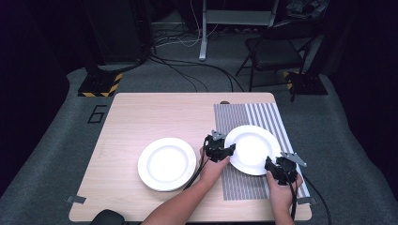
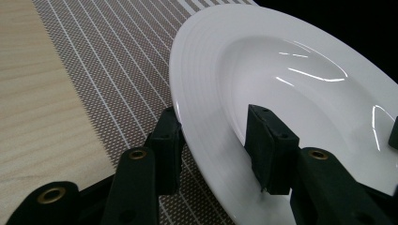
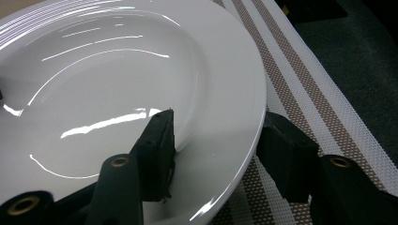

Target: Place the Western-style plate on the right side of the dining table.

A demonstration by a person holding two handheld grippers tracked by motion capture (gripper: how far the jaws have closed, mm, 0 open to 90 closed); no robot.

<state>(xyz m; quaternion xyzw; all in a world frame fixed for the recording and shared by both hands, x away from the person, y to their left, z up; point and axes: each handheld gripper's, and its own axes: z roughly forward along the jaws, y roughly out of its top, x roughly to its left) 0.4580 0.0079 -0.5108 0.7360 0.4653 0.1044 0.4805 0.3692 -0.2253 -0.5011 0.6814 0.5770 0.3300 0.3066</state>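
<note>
Wooden table (image 1: 141, 117) with a striped placemat (image 1: 244, 117); both grippers, left (image 1: 220, 149) and right (image 1: 277, 169), straddle the white plate's (image 1: 253, 147) opposite rims, jaws not visibly clamped.

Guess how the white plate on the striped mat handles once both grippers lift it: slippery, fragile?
Plate on the mat shows glossy glare, so likely slippery under the left gripper and right gripper straddling its rim. Looks rigid ceramic: probably won't flex, likely chips if dropped.
</note>
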